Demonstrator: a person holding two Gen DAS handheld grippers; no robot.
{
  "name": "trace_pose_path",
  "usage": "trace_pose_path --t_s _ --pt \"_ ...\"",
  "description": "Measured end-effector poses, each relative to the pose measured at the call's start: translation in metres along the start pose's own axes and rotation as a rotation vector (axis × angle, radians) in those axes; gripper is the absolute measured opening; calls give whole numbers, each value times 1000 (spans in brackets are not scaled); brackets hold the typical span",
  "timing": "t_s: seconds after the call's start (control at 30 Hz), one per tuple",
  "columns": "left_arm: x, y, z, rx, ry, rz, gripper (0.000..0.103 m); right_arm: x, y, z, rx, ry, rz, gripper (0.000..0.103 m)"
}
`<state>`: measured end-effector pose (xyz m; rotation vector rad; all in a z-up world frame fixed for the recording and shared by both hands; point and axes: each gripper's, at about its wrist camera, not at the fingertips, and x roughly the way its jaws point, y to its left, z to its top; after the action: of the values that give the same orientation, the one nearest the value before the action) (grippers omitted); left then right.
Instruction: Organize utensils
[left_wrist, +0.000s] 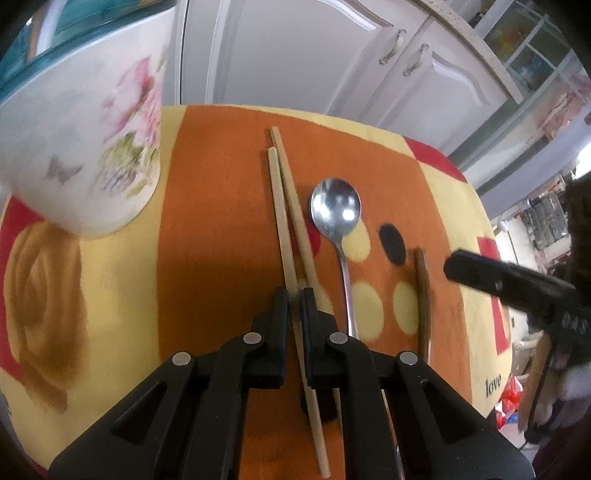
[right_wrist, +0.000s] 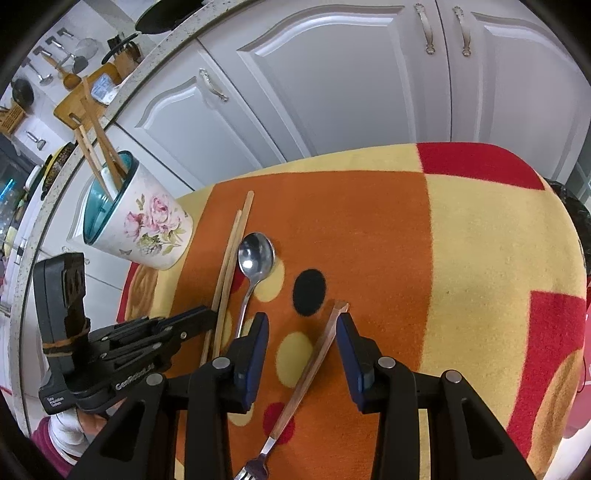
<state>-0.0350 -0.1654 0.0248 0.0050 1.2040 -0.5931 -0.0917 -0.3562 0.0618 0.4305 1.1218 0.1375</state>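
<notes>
Two wooden chopsticks (left_wrist: 284, 221) lie crossed on the orange patterned cloth (left_wrist: 221, 221). My left gripper (left_wrist: 293, 301) is shut on the chopstick that passes between its pads; in the right wrist view its tip (right_wrist: 207, 317) rests on the pair of chopsticks (right_wrist: 231, 258). A steel spoon (left_wrist: 336, 206) (right_wrist: 256, 254) lies just right of them. A wood-handled fork (right_wrist: 314, 362) (left_wrist: 423, 291) lies further right. My right gripper (right_wrist: 301, 325) stands open astride its handle, which runs close to the right finger. A floral cup (right_wrist: 147, 225) (left_wrist: 85, 147) holds more chopsticks and a white spoon.
The cloth-covered table (right_wrist: 480, 258) ends just beyond the utensils, facing white cabinet doors (right_wrist: 332, 92). The floral cup stands at the table's left. A kitchen counter (right_wrist: 74, 122) with boards and tools shows behind it. A person's gloved hand (right_wrist: 68, 428) holds the left gripper.
</notes>
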Motion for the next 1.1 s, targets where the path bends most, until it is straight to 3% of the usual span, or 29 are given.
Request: trace_pose_path --t_s 0.17,0.33,0.5,0.63,0.77,0.8,0.93,1.1 --pt "-19 15 -26 2 20 -2 4 5 -3 -8 -42 39 -42 33" --pt "-34 26 -53 5 55 -3 4 23 -2 -11 -67 83 -57 20" --pt "-45 25 -66 16 66 8 4 38 20 -9 -176 69 -80 15" --pt "-49 26 -51 -5 35 21 7 45 39 -16 -250 113 -41 14" --pt "-42 19 -31 38 6 57 28 43 36 -15 -209 130 -50 14" --pt "-38 16 -26 52 -3 68 29 43 36 -14 -206 139 -52 14" --pt "-23 6 -8 122 -6 103 31 47 41 -13 -226 151 -70 17" --pt "-3 -4 2 234 5 155 28 48 40 -12 -195 92 -39 14"
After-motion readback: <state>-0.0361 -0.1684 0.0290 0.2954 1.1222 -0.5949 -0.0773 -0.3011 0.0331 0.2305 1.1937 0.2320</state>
